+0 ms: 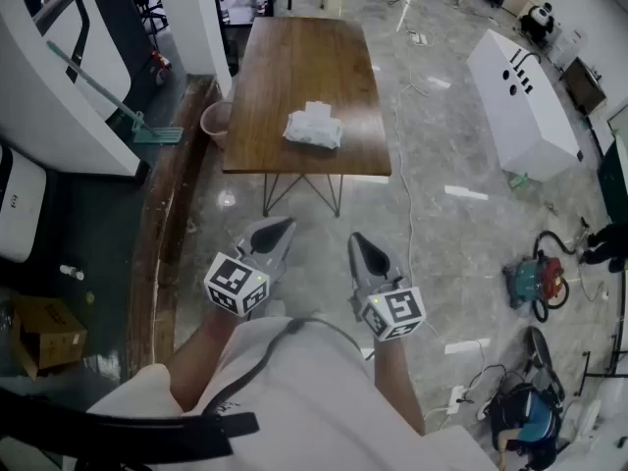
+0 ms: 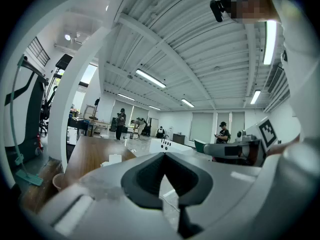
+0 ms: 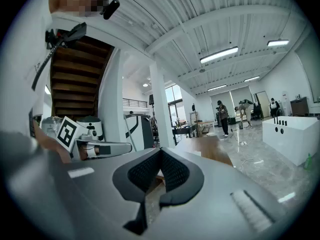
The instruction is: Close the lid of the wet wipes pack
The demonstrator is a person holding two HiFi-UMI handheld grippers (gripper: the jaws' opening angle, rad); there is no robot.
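The wet wipes pack [image 1: 314, 128], a white crumpled-looking packet, lies near the front edge of the brown wooden table [image 1: 294, 57], well ahead of me. Whether its lid stands open I cannot tell from here. Both grippers hang close to my body over the floor, short of the table. My left gripper [image 1: 285, 226] points toward the table with its jaws together and nothing in them. Beside it, my right gripper [image 1: 357, 239] is likewise shut and empty. The left gripper view shows its closed tips [image 2: 163, 155] with the pack [image 2: 114, 159] small on the tabletop beyond.
A pink bucket [image 1: 216, 121] stands by the table's left leg, a mop [image 1: 108, 96] leans at the left. A long wooden ledge [image 1: 162, 243] runs along my left. A white counter [image 1: 520, 101] stands right; a vacuum [image 1: 535, 283] and cables lie on the floor. People stand far off.
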